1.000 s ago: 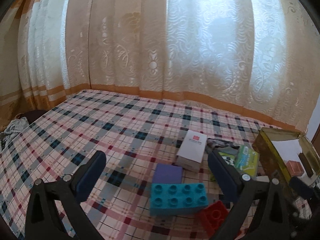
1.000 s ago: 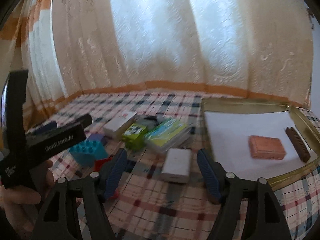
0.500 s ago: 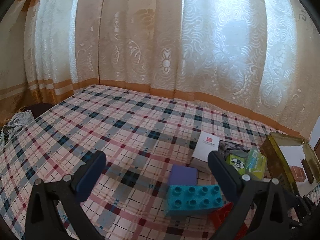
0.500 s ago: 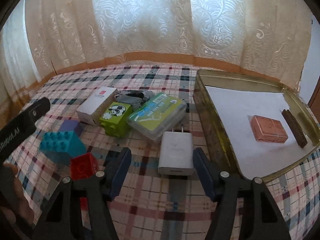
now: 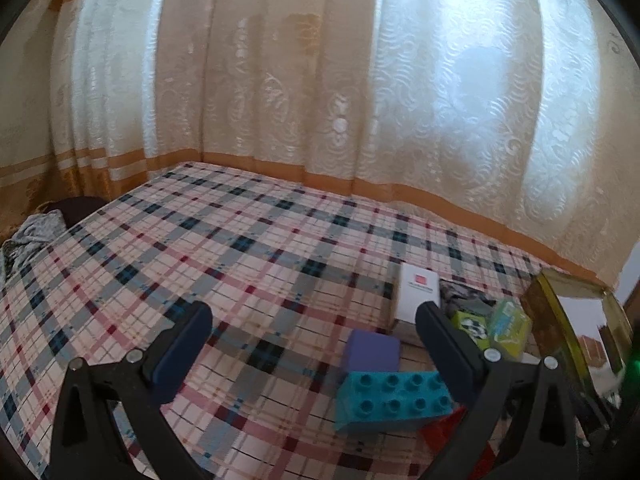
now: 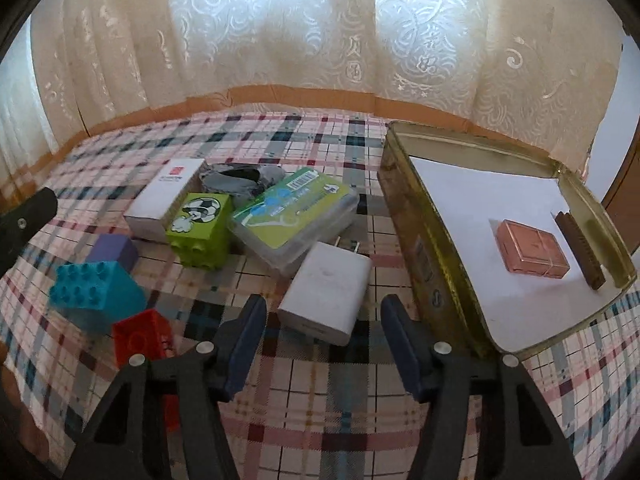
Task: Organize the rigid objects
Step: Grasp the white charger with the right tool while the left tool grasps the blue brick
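right gripper [image 6: 323, 334]: jaws spread wide, nothing held, lined up on the white charger [image 6: 326, 290] with the fingers flanking its near end, not yet touching
left gripper [image 5: 312, 344]: jaws spread wide, nothing held, hovers above the plaid cloth [image 5: 224, 256] near the teal brick [image 5: 394, 400]
target: charger lies flat on the cloth, just beside the gold tin [image 6: 428, 248], prongs pointed away towards the clear card case [image 6: 294, 216]
tin contents: copper block [image 6: 532, 250] and dark comb-like bar [image 6: 580, 250] already lie inside on white liner
clutter: green football brick [image 6: 202, 228], white carton [image 6: 168, 198], purple cube [image 6: 114, 248], red brick [image 6: 140, 338] sit close together left of the charger
step judged: pre-grasp on the charger, most items not yet sorted
risk 1: charger is smooth and wide, a shallow pinch at the corner is likely to let it rotate or slip out
risk 2: right finger is close to the tin wall, so the tin may be nudged or the finger blocked on closing
risk 3: case overlaps the prong end, so it may be dragged on lift
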